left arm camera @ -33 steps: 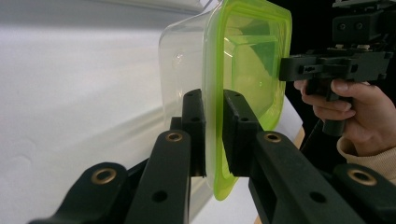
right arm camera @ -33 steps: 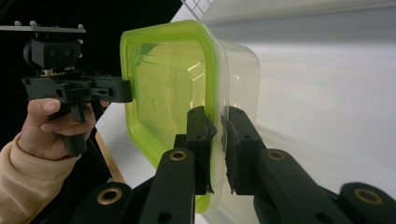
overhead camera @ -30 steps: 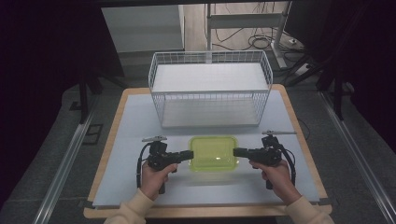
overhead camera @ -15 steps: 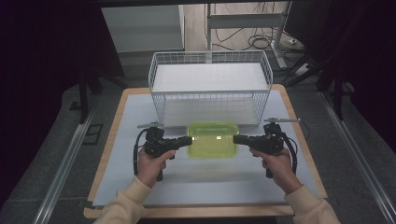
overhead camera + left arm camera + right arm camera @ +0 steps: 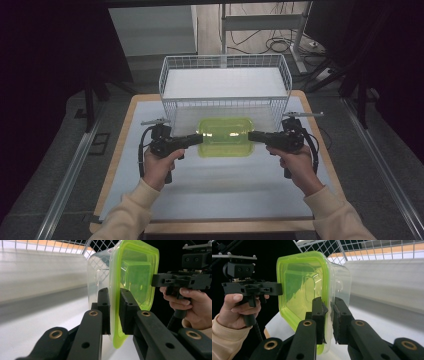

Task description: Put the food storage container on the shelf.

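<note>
The left gripper (image 5: 199,139) and the right gripper (image 5: 251,135) each pinch one end rim of a clear box with a green lid (image 5: 225,136) (both sets of jaws closed on it). The box hangs level above the white table (image 5: 225,185), just before the wire basket (image 5: 225,90).

Two cream-coloured long sleeves (image 5: 131,212) rise from the bottom of the high view, cuffs snug at the wrists. Each hand carries a matt black pistol-handled tool: the left tool (image 5: 198,139) at centre left, the right tool (image 5: 252,136) at centre right. A thin grey plate sits on top of each, and a black cable (image 5: 141,150) loops from the body. Up close, the black jaw links carry brass-coloured rivets (image 5: 93,313) and small round holes; the pads are blocky black rectangles.
</note>
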Demonstrator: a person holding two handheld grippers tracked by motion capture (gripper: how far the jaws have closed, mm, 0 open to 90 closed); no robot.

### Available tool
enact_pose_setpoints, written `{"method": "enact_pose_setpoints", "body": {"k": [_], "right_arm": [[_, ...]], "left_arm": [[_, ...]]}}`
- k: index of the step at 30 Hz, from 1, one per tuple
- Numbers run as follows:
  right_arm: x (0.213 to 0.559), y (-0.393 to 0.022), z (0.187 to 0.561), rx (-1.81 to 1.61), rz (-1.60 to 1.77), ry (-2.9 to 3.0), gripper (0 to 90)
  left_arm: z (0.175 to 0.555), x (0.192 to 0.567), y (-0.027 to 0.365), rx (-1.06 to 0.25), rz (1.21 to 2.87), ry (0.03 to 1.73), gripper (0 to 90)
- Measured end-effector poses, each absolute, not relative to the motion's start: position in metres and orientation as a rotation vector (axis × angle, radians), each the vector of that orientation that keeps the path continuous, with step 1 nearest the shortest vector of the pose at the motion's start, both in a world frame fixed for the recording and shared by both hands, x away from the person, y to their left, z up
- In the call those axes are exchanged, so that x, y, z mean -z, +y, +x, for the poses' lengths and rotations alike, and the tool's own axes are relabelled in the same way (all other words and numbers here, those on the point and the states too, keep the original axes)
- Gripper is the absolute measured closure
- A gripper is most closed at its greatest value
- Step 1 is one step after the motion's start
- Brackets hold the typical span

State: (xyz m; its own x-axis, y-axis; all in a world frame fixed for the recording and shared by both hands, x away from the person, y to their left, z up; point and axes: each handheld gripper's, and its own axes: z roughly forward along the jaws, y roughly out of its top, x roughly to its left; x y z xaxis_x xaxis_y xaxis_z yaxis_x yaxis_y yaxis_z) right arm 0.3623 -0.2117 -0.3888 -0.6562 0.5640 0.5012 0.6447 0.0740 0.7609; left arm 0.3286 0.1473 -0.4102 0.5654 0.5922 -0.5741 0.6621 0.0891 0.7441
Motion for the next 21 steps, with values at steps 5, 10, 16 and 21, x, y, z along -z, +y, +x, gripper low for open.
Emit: {"method": "enact_pose_setpoints", "body": {"k": [5, 10, 16, 21], "right_arm": [[0.38, -0.21, 0.366, 1.674, -1.261, -2.253, 81.3], [0.364, -0.208, 0.372, 1.684, -1.259, -2.261, 81.3], [0.347, -0.204, 0.38, 1.701, -1.253, -2.272, 81.3], [0.336, -0.202, 0.389, 1.709, -1.259, -2.264, 81.3]], "left_arm": [[0.333, 0.4, 0.149, 0.062, 1.58, 1.085, 81.0], [0.34, 0.387, 0.151, 0.055, 1.58, 1.067, 81.0], [0.349, 0.371, 0.154, 0.04, 1.573, 1.065, 81.0], [0.358, 0.36, 0.157, 0.035, 1.571, 1.06, 81.0]]}}
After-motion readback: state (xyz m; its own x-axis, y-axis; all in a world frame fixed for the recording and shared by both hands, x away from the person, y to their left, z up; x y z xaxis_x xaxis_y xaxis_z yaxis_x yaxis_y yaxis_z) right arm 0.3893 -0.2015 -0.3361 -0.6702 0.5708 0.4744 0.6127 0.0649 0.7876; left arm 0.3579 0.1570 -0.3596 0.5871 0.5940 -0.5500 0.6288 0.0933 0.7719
